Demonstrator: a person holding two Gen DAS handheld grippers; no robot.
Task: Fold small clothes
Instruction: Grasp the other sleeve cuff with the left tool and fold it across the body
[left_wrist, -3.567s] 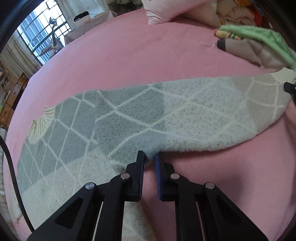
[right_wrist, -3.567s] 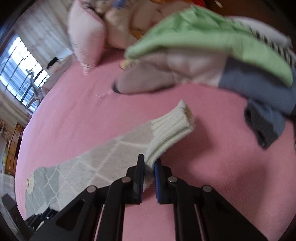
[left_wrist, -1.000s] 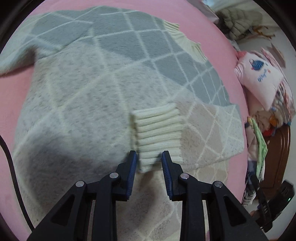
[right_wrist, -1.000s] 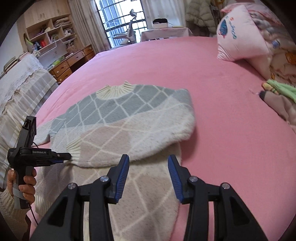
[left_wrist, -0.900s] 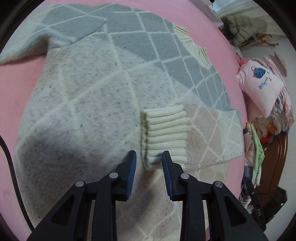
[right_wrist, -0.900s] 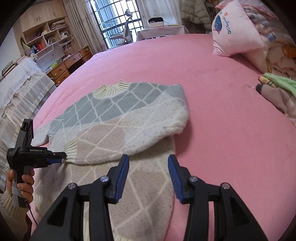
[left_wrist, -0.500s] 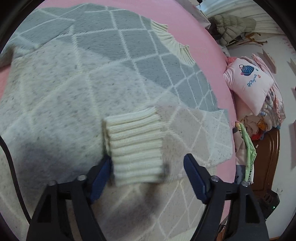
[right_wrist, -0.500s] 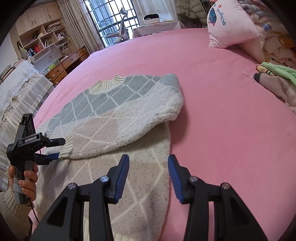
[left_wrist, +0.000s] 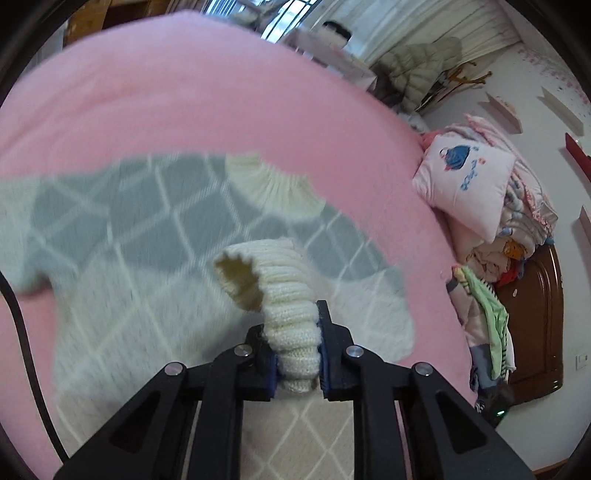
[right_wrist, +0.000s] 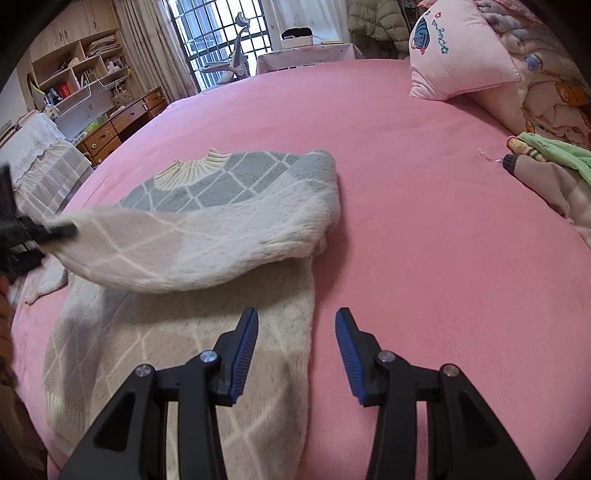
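**Cuff pinched, sleeve lifted over sweater body**

While the left hand-held gripper (left_wrist: 293, 354) pinches the ribbed cream cuff (left_wrist: 280, 295), the sleeve (right_wrist: 177, 251) hangs raised across the sweater (right_wrist: 207, 332), which lies on the pink bed (right_wrist: 424, 240).

Right hand-held gripper (right_wrist: 297, 354): jaws spread, holding nothing, hovering over the sweater's near side edge.

Risks, as judged:
- Cuff is bunched between the jaws and its open end flops free. The thick rib knit could slide out if the sleeve is pulled taut, and the sleeve would drop crooked.
- Nothing pins the body. A drag on the sleeve could shift the shoulder fold or ruck up the torso, since fleece on a soft bed gives little hold.
- Sleeve laid down at a slant would leave a lopsided fold.

Sweater appearance: fuzzy knit, diamond lattice in white lines; grey panel at the top near the ribbed cream collar (right_wrist: 188, 170), beige and off-white lower down. One sleeve is folded inward over the chest, its shoulder edge rounded and puffy. Left view is motion-blurred, so fine detail there is uncertain.
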